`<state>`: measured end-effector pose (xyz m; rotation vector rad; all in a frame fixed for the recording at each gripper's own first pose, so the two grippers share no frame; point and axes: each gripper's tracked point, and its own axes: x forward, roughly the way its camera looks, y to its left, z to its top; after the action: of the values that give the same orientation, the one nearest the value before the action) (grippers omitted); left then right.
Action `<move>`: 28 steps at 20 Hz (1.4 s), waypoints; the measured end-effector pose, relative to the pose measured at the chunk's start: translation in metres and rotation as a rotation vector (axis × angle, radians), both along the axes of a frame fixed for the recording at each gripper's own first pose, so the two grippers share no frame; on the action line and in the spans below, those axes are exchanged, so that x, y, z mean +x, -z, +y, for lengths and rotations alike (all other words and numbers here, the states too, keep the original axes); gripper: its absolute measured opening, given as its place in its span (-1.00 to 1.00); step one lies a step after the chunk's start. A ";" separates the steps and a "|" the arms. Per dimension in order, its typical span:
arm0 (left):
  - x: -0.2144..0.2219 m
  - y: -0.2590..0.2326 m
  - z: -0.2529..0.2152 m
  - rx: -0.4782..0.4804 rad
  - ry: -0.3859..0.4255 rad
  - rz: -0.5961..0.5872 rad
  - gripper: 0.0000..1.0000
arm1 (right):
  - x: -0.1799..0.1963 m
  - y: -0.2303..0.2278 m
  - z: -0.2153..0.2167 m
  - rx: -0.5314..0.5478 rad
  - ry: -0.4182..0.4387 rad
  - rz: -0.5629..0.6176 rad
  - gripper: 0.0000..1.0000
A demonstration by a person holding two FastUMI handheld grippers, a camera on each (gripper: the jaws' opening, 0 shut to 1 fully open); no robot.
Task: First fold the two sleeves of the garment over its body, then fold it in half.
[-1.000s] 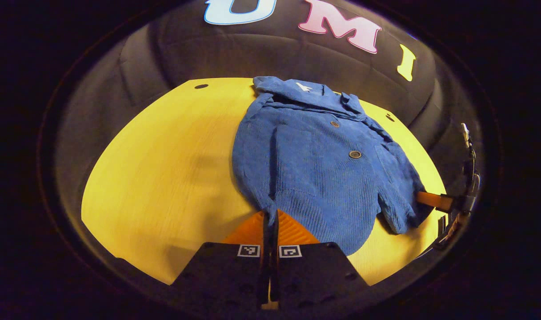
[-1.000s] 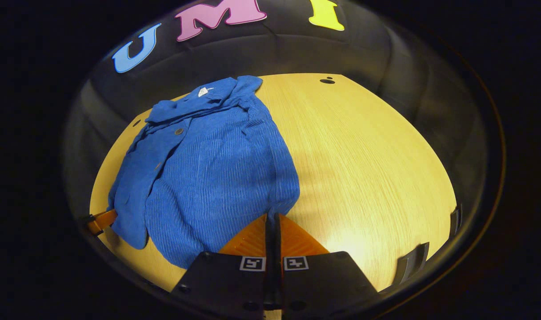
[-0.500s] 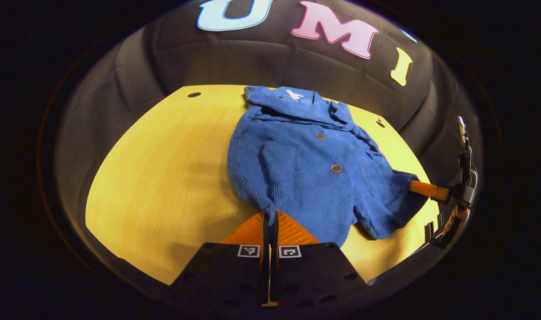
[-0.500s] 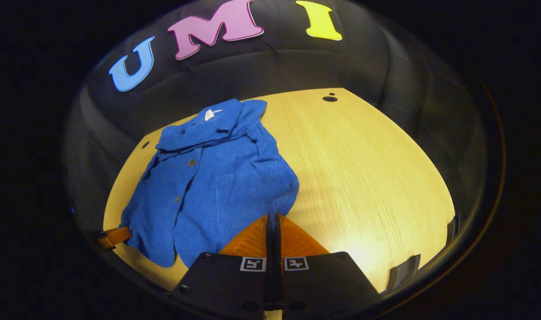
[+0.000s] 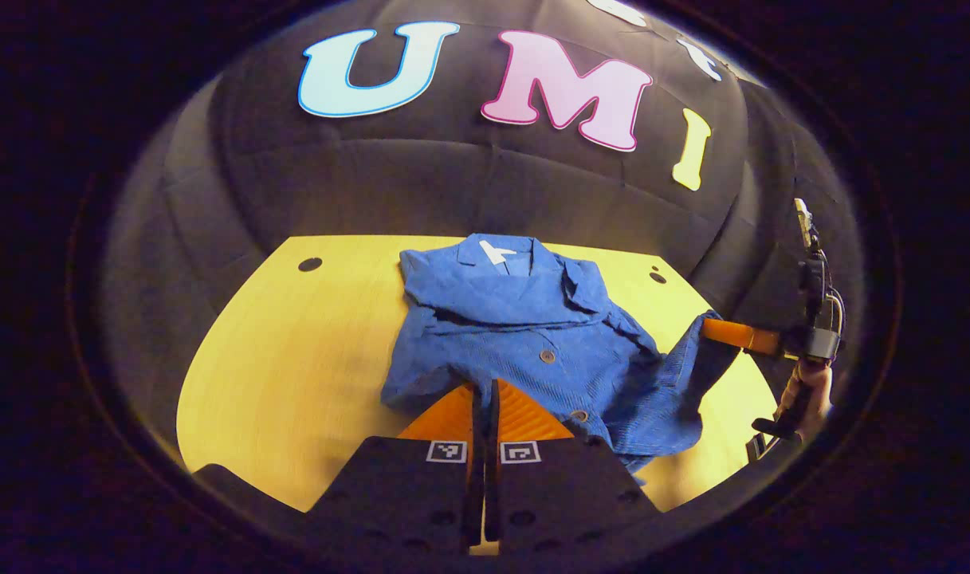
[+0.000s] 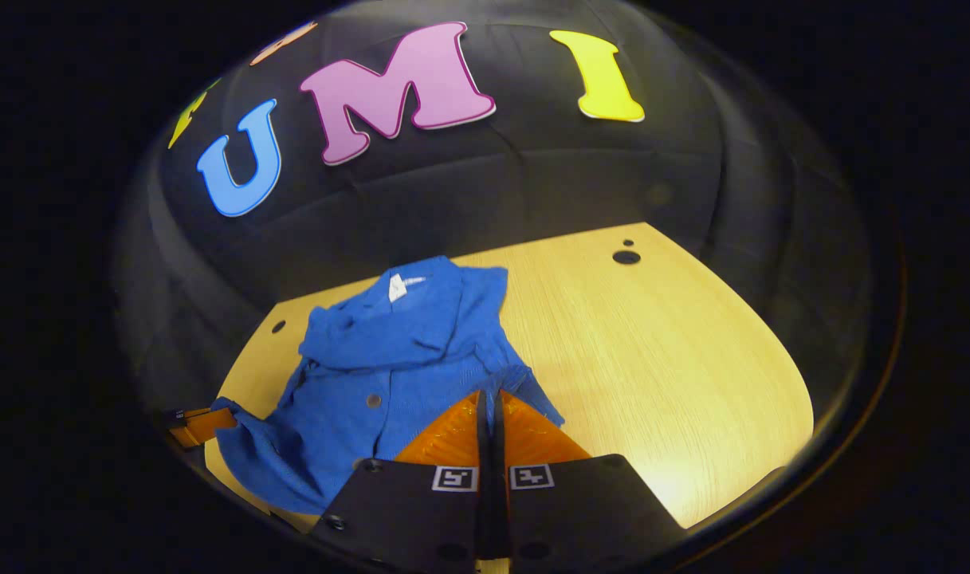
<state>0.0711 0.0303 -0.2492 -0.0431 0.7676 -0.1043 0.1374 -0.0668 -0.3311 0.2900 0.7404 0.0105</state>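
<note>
A blue corduroy jacket (image 5: 516, 319) lies on the yellow wooden table (image 5: 293, 335), collar and white label (image 5: 492, 251) at the far end. My left gripper (image 5: 483, 388) is shut on its near hem and holds that edge up off the table. In the right gripper view, my right gripper (image 6: 488, 396) is shut on the hem of the jacket (image 6: 397, 343) at its other corner. The right gripper (image 5: 728, 332) also appears far right in the left gripper view, with cloth hanging from it. The left gripper's orange finger (image 6: 202, 422) pokes out at the jacket's left edge.
Bare table (image 6: 652, 351) spreads to the right of the jacket in the right gripper view, with a small dark hole (image 6: 626, 257) near the far edge. Another hole (image 5: 310, 264) sits far left. A hand (image 5: 803, 391) holds the right gripper. Black cloth walls close the table in.
Both grippers have risen and moved toward the collar, drawing the hem up with them. The jacket's lower half has left the table and the flat part looks shorter.
</note>
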 end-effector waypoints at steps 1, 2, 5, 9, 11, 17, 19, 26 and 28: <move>0.020 -0.006 0.005 0.008 -0.001 -0.027 -1.00 | 0.021 -0.007 0.001 -0.001 -0.003 -0.033 -0.99; 0.039 -0.009 0.010 0.018 -0.001 -0.051 -1.00 | 0.043 -0.014 0.002 0.001 -0.002 -0.067 -0.99; 0.105 -0.019 0.027 0.060 -0.005 -0.135 -1.00 | 0.107 -0.030 0.003 0.011 0.012 -0.156 -0.99; 0.210 -0.023 0.053 0.157 -0.008 -0.324 -1.00 | 0.188 -0.029 -0.006 0.007 0.060 -0.234 -0.99; 0.265 -0.019 0.062 0.147 -0.022 -0.377 -1.00 | 0.232 -0.022 -0.014 -0.018 0.082 -0.274 -0.99; 0.373 0.049 0.076 0.227 0.030 -0.433 -0.83 | 0.332 0.036 -0.025 -0.147 0.081 -0.331 -0.37; 0.380 0.067 0.069 0.226 0.045 -0.406 0.12 | 0.339 0.049 -0.032 -0.192 0.089 -0.341 0.50; 0.354 0.031 0.056 0.199 -0.055 -0.419 0.67 | 0.314 0.040 -0.028 -0.169 0.095 -0.341 0.91; 0.332 0.020 0.052 0.199 -0.073 -0.413 0.70 | 0.297 0.034 -0.025 -0.180 0.085 -0.348 0.91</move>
<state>0.4028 0.0820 -0.2691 0.1365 0.3598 0.0334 0.4348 -0.0914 -0.3649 0.1419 0.3799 -0.0843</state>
